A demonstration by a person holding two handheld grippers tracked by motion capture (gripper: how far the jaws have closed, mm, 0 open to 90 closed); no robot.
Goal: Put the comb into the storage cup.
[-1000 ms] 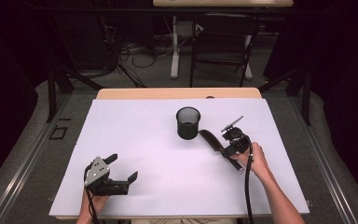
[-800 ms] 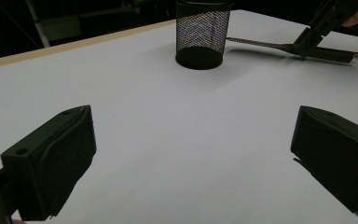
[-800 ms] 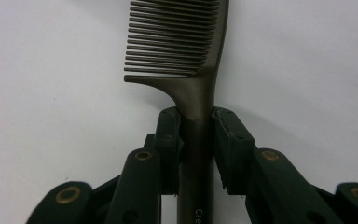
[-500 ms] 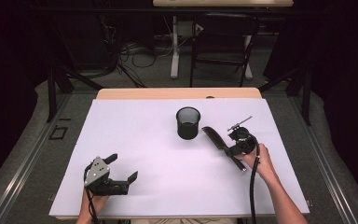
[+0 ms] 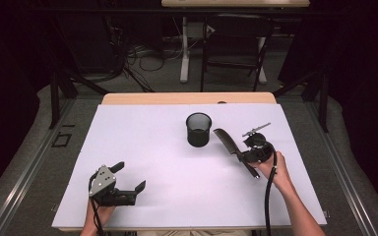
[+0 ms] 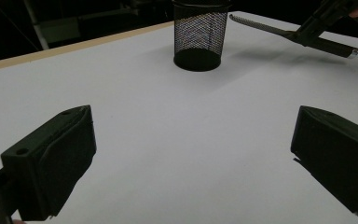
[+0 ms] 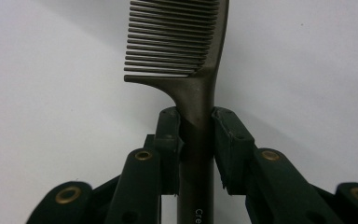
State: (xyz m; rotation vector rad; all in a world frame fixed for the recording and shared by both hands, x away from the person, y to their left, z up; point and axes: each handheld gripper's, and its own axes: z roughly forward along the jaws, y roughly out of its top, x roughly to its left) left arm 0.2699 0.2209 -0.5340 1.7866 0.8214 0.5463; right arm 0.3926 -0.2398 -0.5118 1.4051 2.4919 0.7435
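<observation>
One mesh cup (image 5: 199,129), one comb (image 5: 232,146), two tools, left (image 5: 128,184) and right (image 5: 248,153), on one table (image 5: 142,142).

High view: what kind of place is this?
Probably a lab or recording room: a table under a white sheet, dark curtains around it, loose cables on the floor behind, another desk beyond.

A: What am I looking at?

B: I see 1 dark comb (image 5: 228,141), held up off the white table by its handle. In the right gripper view the comb (image 7: 186,56) has fine parallel teeth down 1 side of a thick spine, with pale lettering on the handle.

A: And the pose?

B: I read it as tilted, toothed end toward the black mesh cup (image 5: 199,129), just beside it, not touching. The cup (image 6: 200,35) stands upright near the table's middle.
</observation>
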